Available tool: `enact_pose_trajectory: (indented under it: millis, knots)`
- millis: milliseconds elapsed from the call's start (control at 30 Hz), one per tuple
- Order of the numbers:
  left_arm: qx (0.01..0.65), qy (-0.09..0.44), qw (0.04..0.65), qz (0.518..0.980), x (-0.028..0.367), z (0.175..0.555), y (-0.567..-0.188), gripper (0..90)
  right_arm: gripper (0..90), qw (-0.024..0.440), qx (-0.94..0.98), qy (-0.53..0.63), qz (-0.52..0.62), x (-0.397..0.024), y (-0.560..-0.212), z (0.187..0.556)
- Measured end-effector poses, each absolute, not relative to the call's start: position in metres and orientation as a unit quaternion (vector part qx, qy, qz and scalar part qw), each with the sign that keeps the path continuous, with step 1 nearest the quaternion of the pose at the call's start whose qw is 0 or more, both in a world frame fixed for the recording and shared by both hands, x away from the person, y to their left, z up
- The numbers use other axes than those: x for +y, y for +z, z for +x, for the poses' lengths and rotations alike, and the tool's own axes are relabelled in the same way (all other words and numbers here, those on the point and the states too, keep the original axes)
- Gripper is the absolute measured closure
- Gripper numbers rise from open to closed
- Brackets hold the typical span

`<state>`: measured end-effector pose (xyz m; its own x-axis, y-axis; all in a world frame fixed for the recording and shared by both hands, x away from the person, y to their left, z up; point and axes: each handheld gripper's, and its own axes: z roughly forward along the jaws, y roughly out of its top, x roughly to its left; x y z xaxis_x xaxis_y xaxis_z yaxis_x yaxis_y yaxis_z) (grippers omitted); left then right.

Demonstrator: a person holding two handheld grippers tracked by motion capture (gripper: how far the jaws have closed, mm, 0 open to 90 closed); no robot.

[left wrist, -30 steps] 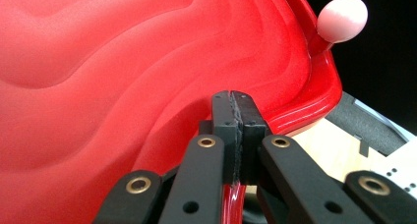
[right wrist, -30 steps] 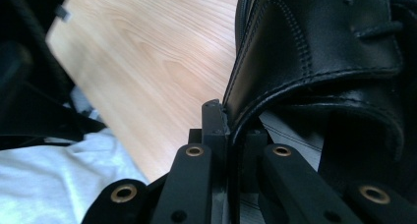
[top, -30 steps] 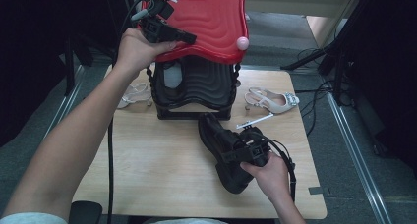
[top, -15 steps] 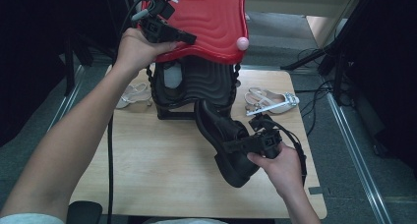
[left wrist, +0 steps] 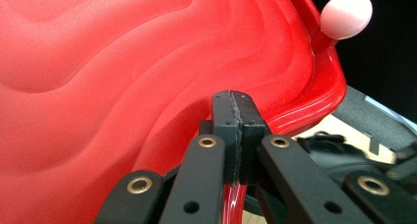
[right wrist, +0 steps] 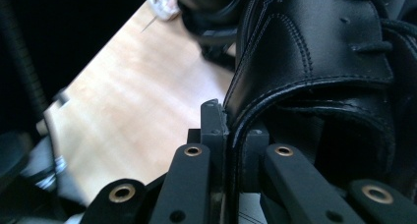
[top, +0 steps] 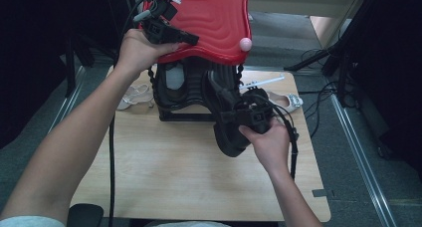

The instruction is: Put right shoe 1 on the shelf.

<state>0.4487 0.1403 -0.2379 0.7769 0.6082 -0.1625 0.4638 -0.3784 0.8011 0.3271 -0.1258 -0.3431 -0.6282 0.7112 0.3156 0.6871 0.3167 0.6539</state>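
1. Red plastic lid [top: 214, 23], moulded in wavy ridges, stands raised above a black ribbed box [top: 191, 90] at the far side of the wooden table [top: 164, 177]. A pale pink knob [top: 245, 44] sits at the lid's rim.
2. Left gripper [top: 166, 30], held in the person's left hand [top: 137, 48], grips the lid's near edge. In the left gripper view its jaws are pressed together on the translucent red rim, which shows between them low in the picture; the lid's ridged surface [left wrist: 123, 71] spreads behind and the pink knob [left wrist: 345, 15] stands at upper right.
3. Right gripper [top: 246, 115], held in the person's right hand [top: 271, 145], carries a black leather lace-up shoe [top: 226, 117]. The shoe is clear of the table top, tilted, with its far end at the box opening under the lid and its near end toward the person.
4. In the right gripper view the jaws pinch the stitched collar edge of the shoe [right wrist: 314, 62]; laces show at upper right, and the table [right wrist: 133, 111] lies below at left.
5. A pale sandal [top: 132, 95] lies on the table left of the box; a pale flat shoe with a decorated toe [top: 286, 101] lies right of it, near the table's far right edge.
6. Black cables trail from both grippers; the left one runs down across the table toward the person.
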Motion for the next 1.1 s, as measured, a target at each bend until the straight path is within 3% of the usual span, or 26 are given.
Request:
enact_pose_trajectory:
  millis: [167,300,433,667,1000,1100]
  knots:
    - [0.319,0.078,0.457,0.827,0.142,0.449,-0.239,90.0,85.7,0.055,0.811,0.394,0.429,-0.1,-0.352,0.343]
    - [0.32,0.077,0.456,0.827,0.141,0.448,-0.238,90.0,85.1,0.139,0.815,0.378,0.418,-0.08,-0.354,0.346]
    - [0.32,0.078,0.456,0.827,0.142,0.449,-0.239,90.0,85.6,0.191,0.811,0.364,0.416,-0.068,-0.366,0.354]
    - [0.32,0.077,0.457,0.826,0.142,0.449,-0.239,90.0,85.5,0.185,0.797,0.392,0.42,-0.059,-0.377,0.369]
    - [0.324,0.076,0.463,0.822,0.144,0.449,-0.24,90.0,84.9,0.232,0.765,0.421,0.429,-0.054,-0.384,0.391]
    - [0.322,0.076,0.463,0.822,0.144,0.449,-0.24,90.0,81.8,0.224,0.762,0.43,0.43,-0.052,-0.387,0.394]
